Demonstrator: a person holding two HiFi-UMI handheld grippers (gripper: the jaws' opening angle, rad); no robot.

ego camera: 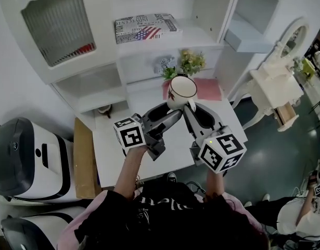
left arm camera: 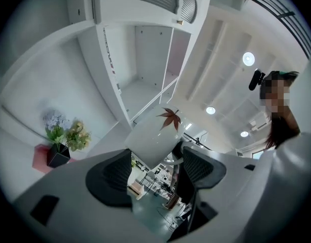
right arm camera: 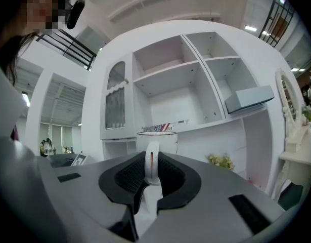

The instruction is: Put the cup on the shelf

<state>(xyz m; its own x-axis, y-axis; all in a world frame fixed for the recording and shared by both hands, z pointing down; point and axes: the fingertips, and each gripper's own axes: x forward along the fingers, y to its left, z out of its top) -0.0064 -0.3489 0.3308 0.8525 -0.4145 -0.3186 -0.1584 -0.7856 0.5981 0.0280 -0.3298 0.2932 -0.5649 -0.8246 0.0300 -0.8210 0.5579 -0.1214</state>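
A white cup (ego camera: 181,91) with a red leaf print and a dark rim is held up in the air in front of the white shelf unit (ego camera: 201,35). My right gripper (ego camera: 192,108) is shut on the cup's handle (right arm camera: 151,167), which stands upright between its pads, with the shelf unit's compartments (right arm camera: 180,92) beyond. My left gripper (ego camera: 167,112) is open just left of and below the cup. In the left gripper view the cup (left arm camera: 155,130) sits tilted past the fingertips, and the pads do not press on it.
A flag-print box (ego camera: 146,27) lies on a shelf and a grey box (ego camera: 243,38) on another. A flower pot (ego camera: 183,64) and a pink mat (ego camera: 209,90) are on the white table (ego camera: 113,155). A white vanity (ego camera: 277,85) stands right, a white-black machine (ego camera: 29,160) left.
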